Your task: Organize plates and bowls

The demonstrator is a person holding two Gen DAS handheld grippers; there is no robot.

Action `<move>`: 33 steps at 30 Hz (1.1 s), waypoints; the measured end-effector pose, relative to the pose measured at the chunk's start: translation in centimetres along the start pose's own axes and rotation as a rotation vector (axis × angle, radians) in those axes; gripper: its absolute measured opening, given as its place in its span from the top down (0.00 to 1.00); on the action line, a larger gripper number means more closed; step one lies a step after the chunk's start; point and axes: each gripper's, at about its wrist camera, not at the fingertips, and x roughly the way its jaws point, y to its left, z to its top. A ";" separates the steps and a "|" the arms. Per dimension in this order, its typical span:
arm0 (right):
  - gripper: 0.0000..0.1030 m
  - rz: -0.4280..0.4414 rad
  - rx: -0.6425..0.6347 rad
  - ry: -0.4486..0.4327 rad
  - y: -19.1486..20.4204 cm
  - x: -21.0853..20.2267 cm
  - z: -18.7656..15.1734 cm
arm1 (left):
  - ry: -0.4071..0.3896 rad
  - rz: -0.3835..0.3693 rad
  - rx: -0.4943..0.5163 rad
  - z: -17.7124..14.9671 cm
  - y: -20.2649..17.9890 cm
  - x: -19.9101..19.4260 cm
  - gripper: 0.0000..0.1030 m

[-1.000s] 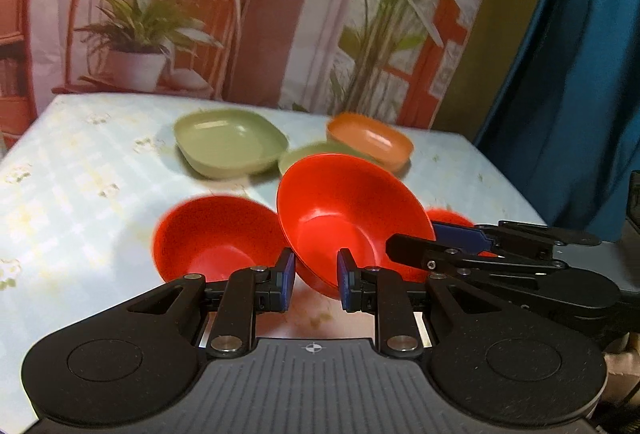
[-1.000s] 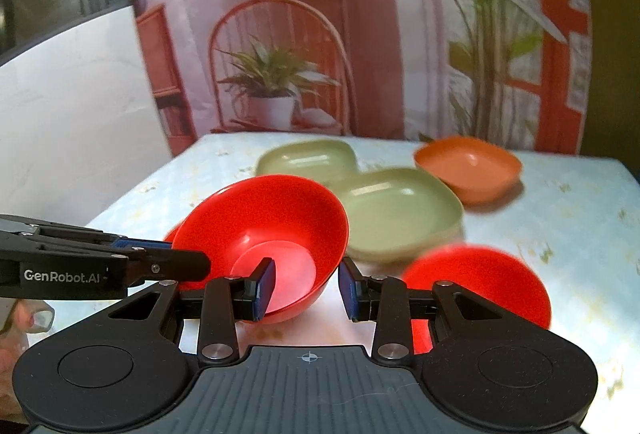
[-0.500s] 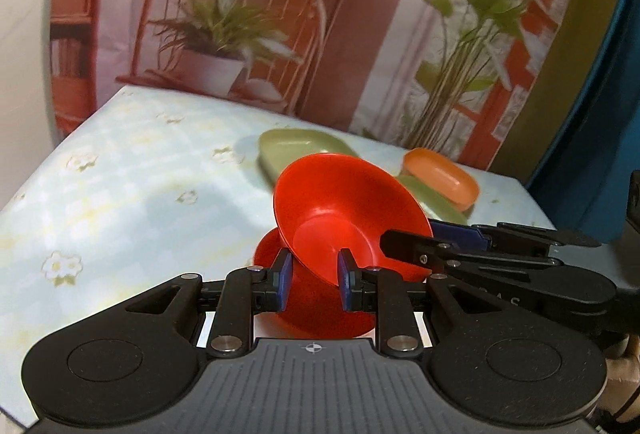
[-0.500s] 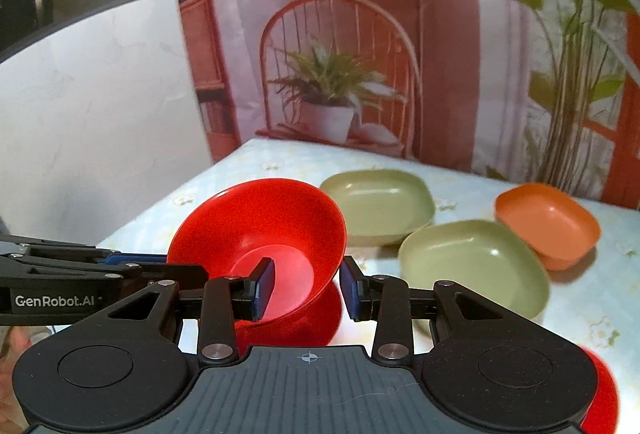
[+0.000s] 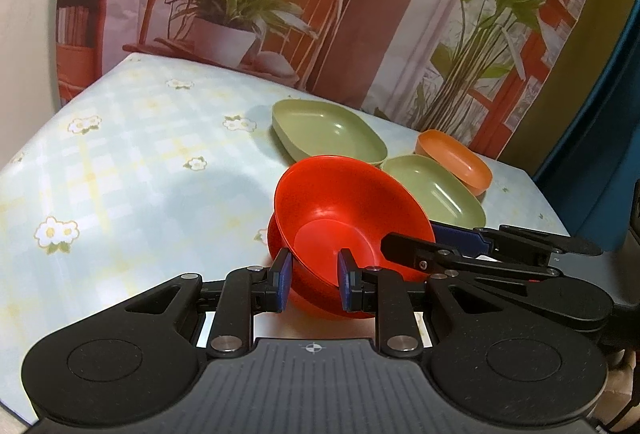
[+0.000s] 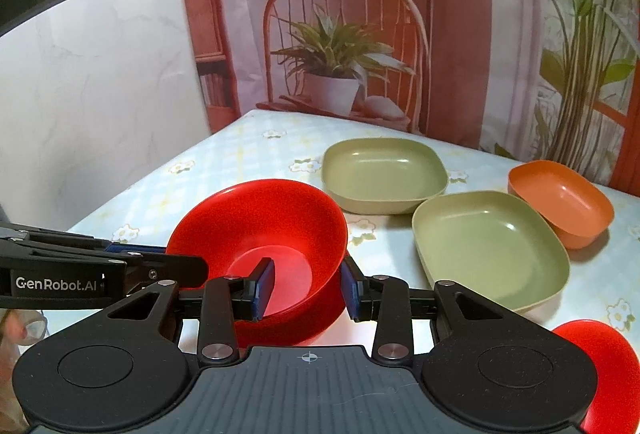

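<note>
A glossy red bowl (image 5: 340, 209) with a wide flared rim and a small flat base sits tilted inside a second red bowl (image 5: 280, 234) of the same smooth plastic, the pair resting on the table (image 5: 120, 169), whose cloth is pale blue-and-yellow check printed with small daisies. The left gripper (image 5: 312, 274) straddles the near rim of the upper bowl, one blue ribbed pad (image 5: 285, 278) outside the wall and one inside, the jaws parted with a gap to the plastic, so it looks released rather than pinching. The right gripper (image 6: 306, 288) straddles that bowl's rim from the other side in the same way, one pad inside, one outside, spread and not pressing. Behind the stack lie two matte sage-green plates, the far green plate (image 6: 384, 173) and the near green plate (image 6: 488, 250), both shallow, square and round-cornered, touching at a corner. An orange bowl (image 6: 560, 201) of the same rounded-square shape sits just beside the nearer one. A third red bowl (image 6: 608, 362) peeks out at the right wrist view's lower right edge.
</note>
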 end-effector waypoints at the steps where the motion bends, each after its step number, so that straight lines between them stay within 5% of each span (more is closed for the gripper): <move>1: 0.67 0.000 0.001 0.002 0.0 0.0 -0.1 | 0.001 -0.001 -0.002 0.0 0.0 0.0 0.76; 17: 0.62 -0.038 0.017 -0.034 -0.8 -1.6 -0.7 | -0.005 0.031 -0.007 -0.2 -0.6 -0.3 0.70; 33: 0.62 -0.231 0.102 -0.154 -8.1 -7.6 -3.9 | 0.022 0.057 0.086 -0.2 -3.4 -0.4 0.66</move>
